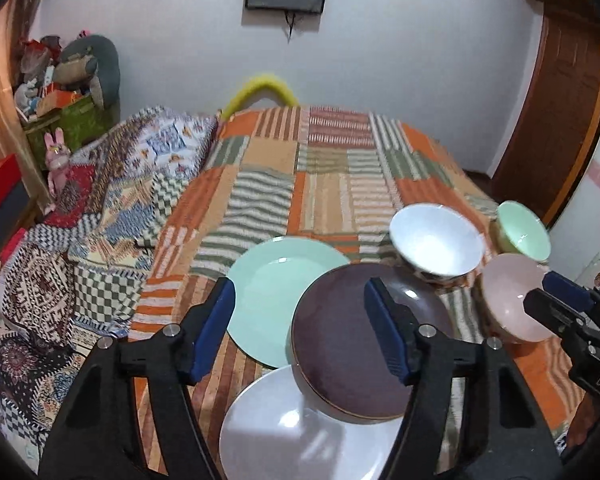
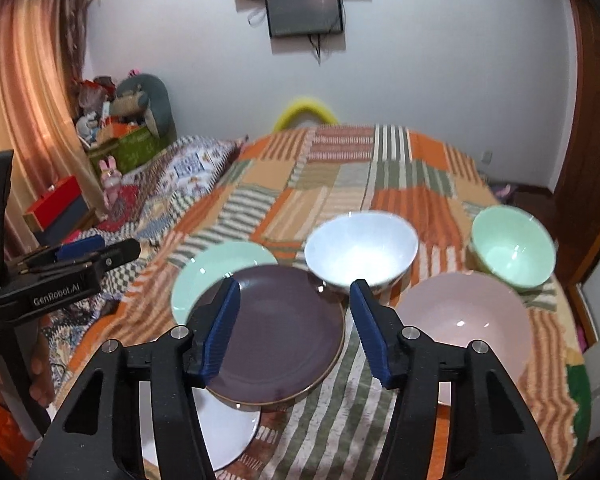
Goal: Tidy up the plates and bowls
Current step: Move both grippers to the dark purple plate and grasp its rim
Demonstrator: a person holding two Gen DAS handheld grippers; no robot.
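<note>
A dark purple plate (image 1: 340, 344) (image 2: 276, 332) lies partly over a mint green plate (image 1: 272, 288) (image 2: 208, 276) and a white plate (image 1: 284, 436) (image 2: 228, 432) on the patchwork bedspread. To the right stand a white bowl (image 1: 436, 244) (image 2: 360, 248), a pink bowl (image 1: 512, 304) (image 2: 468, 320) and a mint green bowl (image 1: 524, 232) (image 2: 512, 252). My left gripper (image 1: 300, 328) is open and empty above the plates. My right gripper (image 2: 296, 328) is open and empty above the purple plate's right side; it also shows at the right edge of the left wrist view (image 1: 556, 300).
The bed's patchwork cover (image 2: 340, 168) stretches to the wall. A quilt (image 1: 100, 216) lies heaped on the left. Boxes and soft toys (image 1: 60, 92) stand at the far left, a wooden door (image 1: 556, 100) at the right, a screen (image 2: 304, 12) on the wall.
</note>
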